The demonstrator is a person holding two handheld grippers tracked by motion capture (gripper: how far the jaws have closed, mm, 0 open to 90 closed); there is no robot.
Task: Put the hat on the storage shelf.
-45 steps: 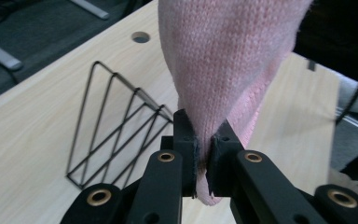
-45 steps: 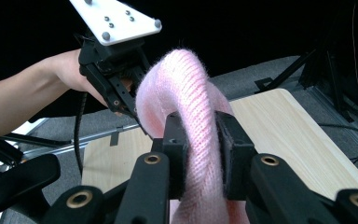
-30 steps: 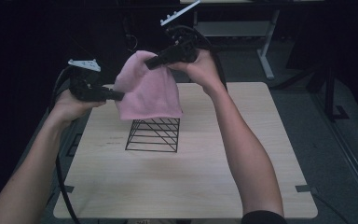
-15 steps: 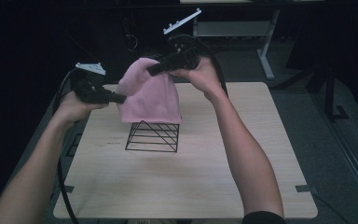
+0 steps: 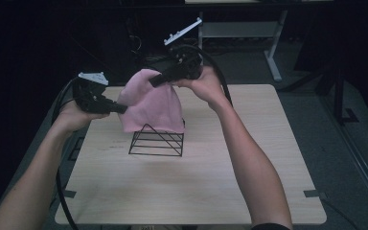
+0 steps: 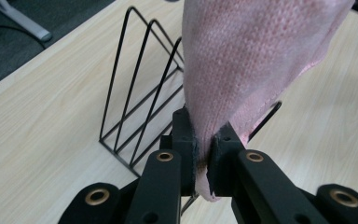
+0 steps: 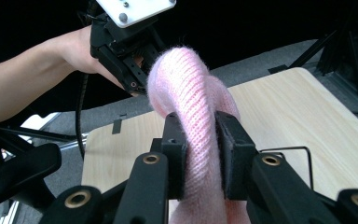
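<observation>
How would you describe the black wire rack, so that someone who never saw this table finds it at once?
Start at the light wooden table. Near its far middle stands the black wire rack, directly under the pink knitted cloth that the two tools hold up. It is the only thing standing on the tabletop: thin triangular wire loops in a row on a flat base.

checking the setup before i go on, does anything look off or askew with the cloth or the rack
Nothing stands out. The pink cloth hangs between the left tool and the right tool, each shut on an edge, above the black wire rack. The rack stands upright and square on the wooden table. No tear or spill shows.
</observation>
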